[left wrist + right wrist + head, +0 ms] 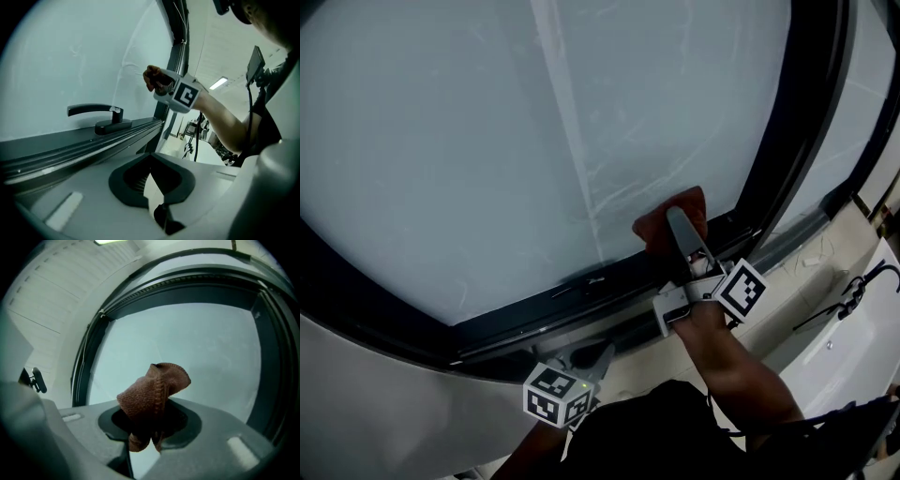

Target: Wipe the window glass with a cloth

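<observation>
The frosted window glass [487, 141] fills most of the head view. A brown cloth [661, 225] is pressed against its lower right part, close to the dark frame [581, 295]. My right gripper [682, 230] is shut on this cloth [152, 394], which bunches out of the jaws toward the pane [197, 343]. My left gripper [598, 359] hangs low beneath the frame, away from the glass, its jaws together with nothing in them. The left gripper view shows the right gripper [164, 86] and the cloth [151, 77] at the glass [70, 56].
A black window handle [96, 117] lies level on the lower frame, left of the cloth. The frame's upright [811, 122] stands right of the cloth. A white ledge [834, 347] with black cables [862, 281] lies at the lower right.
</observation>
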Tool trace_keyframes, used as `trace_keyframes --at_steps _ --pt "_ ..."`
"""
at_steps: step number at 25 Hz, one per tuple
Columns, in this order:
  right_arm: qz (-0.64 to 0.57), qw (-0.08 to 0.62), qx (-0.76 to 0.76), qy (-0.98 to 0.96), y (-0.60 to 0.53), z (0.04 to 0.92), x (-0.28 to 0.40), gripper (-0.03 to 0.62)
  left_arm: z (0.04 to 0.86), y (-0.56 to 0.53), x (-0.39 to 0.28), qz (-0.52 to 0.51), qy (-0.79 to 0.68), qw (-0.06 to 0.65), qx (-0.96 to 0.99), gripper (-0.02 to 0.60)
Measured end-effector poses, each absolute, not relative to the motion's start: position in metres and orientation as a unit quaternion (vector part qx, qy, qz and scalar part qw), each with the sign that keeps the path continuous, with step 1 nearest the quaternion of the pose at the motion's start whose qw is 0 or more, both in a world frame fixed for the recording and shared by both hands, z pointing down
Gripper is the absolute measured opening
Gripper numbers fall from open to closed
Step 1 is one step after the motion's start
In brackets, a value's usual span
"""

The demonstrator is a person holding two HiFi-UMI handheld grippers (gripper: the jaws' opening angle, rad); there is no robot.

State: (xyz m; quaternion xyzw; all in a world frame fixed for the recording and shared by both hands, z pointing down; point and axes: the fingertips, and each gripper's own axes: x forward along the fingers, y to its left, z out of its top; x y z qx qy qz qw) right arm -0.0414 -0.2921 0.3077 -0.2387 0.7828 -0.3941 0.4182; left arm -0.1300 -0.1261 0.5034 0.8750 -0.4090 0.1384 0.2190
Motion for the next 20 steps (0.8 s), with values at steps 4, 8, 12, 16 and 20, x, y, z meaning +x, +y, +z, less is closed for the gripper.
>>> trace_keyframes --at_steps 4,8,12,16,20 --pt "-0.452 0.372 -0.254 0.770 -0.291 0.367 -0.058 0.107 0.499 -0.127 -0.124 0.138 -0.420 0.213 0.871 0.017" --pt "-0.480 0.339 -0.258 0.767 -0.291 0.397 -0.068 0.107 0.498 -0.126 -0.113 0.151 -0.425 0.215 0.866 0.017" --pt "-0.493 0.309 -0.253 0.773 -0.293 0.412 -0.078 0.107 0.499 -0.119 -0.102 0.173 -0.436 0.225 0.854 0.017" --pt "-0.515 0.286 -0.242 0.771 -0.291 0.429 -0.085 0.107 0.505 -0.107 -0.093 0.187 -0.456 0.235 0.838 0.017" --pt "-0.530 0.281 -0.230 0.766 -0.292 0.434 -0.087 0.107 0.511 -0.092 -0.087 0.201 -0.473 0.242 0.823 0.017"
